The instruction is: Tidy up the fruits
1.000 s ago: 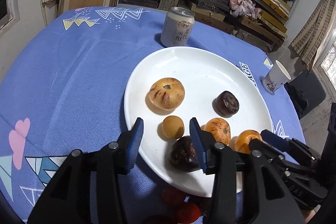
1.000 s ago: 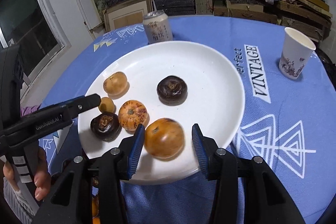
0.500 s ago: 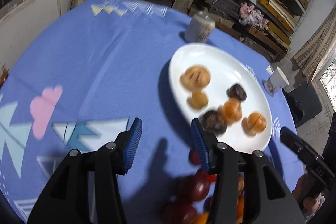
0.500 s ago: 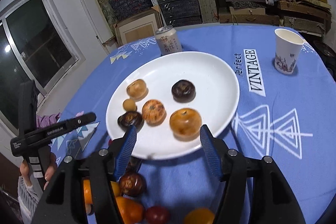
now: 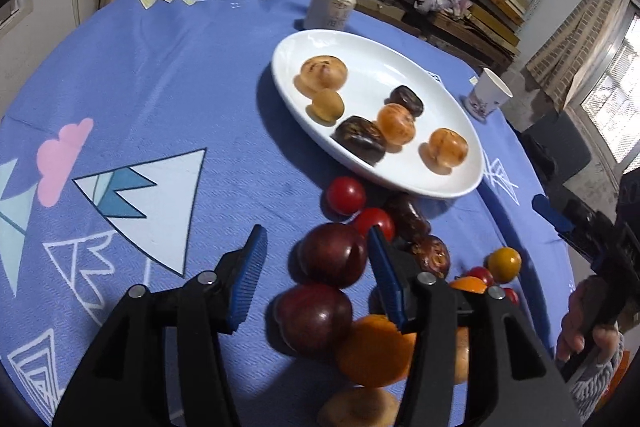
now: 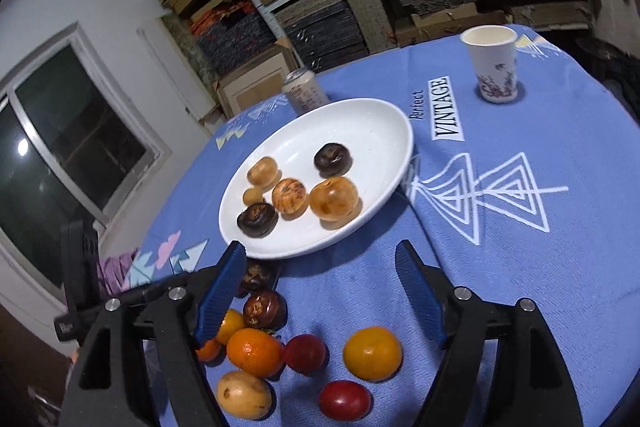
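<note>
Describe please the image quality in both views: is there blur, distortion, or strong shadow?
Left wrist view: strong fisheye bending with dark corners; the white plate casts a clear shadow to its left; the nearest fruits look soft. Right wrist view: same bending; the window is dark with one glare spot; the drink can is slightly smeared.

"Perfect VINTAGE" on tablecloth (image 6: pixel 500 267)

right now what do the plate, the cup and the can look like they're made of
Plate: glazed ceramic or perhaps melamine; plain white with a soft sheen and a thick rolled rim. Cup: paper, matte white with a printed floral pattern and a thin rolled lip. Can: metal, probably aluminium; pale printed wall with a silvery necked top. All judged by look only.
</note>
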### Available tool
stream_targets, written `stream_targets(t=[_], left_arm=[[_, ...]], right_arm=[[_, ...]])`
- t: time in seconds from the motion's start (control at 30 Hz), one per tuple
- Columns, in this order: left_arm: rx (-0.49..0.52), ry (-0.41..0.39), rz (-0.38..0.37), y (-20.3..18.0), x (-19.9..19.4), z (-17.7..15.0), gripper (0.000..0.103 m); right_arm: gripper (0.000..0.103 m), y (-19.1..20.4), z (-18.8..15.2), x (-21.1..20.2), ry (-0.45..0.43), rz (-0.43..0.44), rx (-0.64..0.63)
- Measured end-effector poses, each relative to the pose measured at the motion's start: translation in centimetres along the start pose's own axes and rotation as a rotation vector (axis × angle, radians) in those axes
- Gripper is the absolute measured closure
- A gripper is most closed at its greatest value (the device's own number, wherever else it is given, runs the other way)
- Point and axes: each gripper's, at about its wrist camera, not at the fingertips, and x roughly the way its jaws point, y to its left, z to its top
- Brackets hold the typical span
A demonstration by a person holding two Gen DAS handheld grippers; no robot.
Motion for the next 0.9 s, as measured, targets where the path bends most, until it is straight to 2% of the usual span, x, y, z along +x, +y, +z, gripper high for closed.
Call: stream_targets(t=[0.13, 0.23, 0.37, 0.53, 0.63, 0.83, 0.9], left_arm=[[0.037, -0.018, -0.016, -0.9, -0.2, -0.6, 0.042], [0.07, 0.028, 0.022, -1.5, 1.2, -1.1, 0.042], [0.064, 0.048, 0.093, -1.0, 2.1, -1.0, 0.04], [-0.088, -0.011, 0.068, 2.7, 0.3, 0.1, 0.038], [-0.165, 0.005, 0.008, 4.4, 0.2, 0.4, 0.039], [-0.138, 0.013, -0.069, 3.2, 0.2, 0.0, 0.04], [-0.109, 0.017, -0.052, 2.3, 0.6, 0.0, 0.04]], right_arm=[[0.025, -2.0, -0.3, -0.7, -0.037, -0.006, 0.072], [0.024, -2.8, -0.9, -1.0, -0.044, -0.018, 0.101], [0.024, -3.0, -1.2, -0.8, -0.033, -0.017, 0.106], [0.024, -3.0, -1.0, -0.6, -0.029, -0.01, 0.102], [0.024, -3.3, -1.0, -0.7, -0.025, -0.011, 0.11], [0.024, -3.2, -1.1, -0.5, -0.019, -0.015, 0.103], [0.024, -3.2, -1.1, -0.4, -0.013, -0.021, 0.099]])
